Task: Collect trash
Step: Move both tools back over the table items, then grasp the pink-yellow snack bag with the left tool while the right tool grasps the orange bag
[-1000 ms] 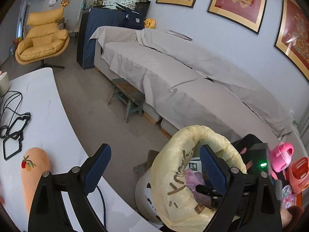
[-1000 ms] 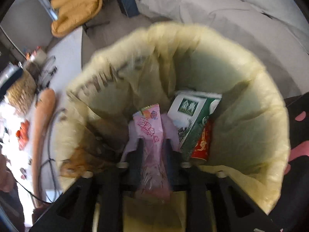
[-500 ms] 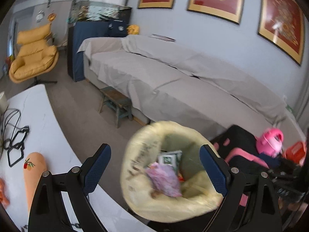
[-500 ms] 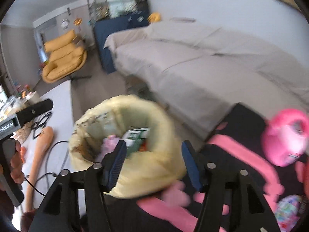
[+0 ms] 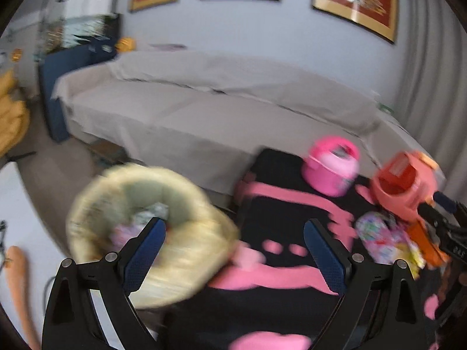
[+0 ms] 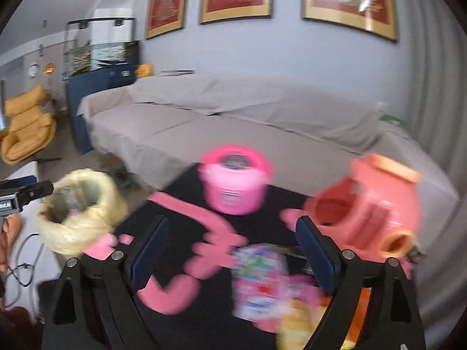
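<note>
Your right hand-held gripper (image 6: pixel 230 250) has its jaws wide apart and holds nothing; the left hand-held gripper (image 5: pixel 235 252) is likewise spread and empty. The next trash is the colourful wrapper (image 6: pixel 259 280), lying near you on the black-and-pink surface (image 6: pixel 186 233), just in front of the right jaws and below the pink toy pot (image 6: pixel 233 183), with the orange toy (image 6: pixel 367 213) to its right. From its look, it is probably thin, light film: soft, crinkly and somewhat slippery, so it should collapse under the pads. Take it across the middle, where the sheet bunches, rather than at a loose edge. The yellow-lined trash bin (image 5: pixel 146 233) stands to the left, beyond the surface's left end, with litter already inside. Motion blur smears every print, so no brand or writing on the wrapper can be read.
</note>
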A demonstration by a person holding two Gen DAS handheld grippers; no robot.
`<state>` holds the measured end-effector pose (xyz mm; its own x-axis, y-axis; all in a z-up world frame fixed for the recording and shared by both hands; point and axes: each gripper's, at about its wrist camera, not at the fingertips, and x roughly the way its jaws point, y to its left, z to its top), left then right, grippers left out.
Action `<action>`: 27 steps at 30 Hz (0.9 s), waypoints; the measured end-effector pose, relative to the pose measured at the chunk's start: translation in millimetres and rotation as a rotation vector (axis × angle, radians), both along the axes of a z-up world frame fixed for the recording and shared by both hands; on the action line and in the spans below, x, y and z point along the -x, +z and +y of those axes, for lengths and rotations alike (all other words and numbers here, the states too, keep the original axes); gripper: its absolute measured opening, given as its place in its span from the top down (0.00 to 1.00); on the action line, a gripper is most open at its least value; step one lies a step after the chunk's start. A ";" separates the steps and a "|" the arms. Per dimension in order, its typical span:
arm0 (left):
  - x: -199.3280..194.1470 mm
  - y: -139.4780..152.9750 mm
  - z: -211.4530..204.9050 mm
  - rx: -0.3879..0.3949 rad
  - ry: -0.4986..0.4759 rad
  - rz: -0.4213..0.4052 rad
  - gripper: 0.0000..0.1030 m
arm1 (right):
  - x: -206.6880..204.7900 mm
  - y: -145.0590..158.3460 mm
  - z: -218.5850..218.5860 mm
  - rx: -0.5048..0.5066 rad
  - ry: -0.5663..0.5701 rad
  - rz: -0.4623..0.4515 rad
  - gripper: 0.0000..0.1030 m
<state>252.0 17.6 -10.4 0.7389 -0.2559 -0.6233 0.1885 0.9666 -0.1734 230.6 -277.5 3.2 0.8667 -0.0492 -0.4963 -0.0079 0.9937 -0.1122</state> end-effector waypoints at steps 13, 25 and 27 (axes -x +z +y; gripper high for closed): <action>-0.8 -54.7 -157.6 0.048 -0.320 0.180 0.07 | 58.0 -50.4 -127.7 0.008 -0.172 0.090 0.16; -8.9 -64.3 -172.3 0.028 -0.348 0.217 0.07 | 10.1 -93.1 -176.0 -0.159 -0.172 0.189 0.16; -11.6 -64.9 -164.0 0.027 -0.331 0.214 0.07 | 4.2 -99.4 -172.9 -0.220 -0.138 0.225 0.40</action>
<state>263.6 -146.4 -75.4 0.4676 -0.4769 -0.7442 0.4462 0.8542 -0.2670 226.4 -450.4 -96.2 0.7271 -0.0293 -0.6859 0.1284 0.9873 0.0940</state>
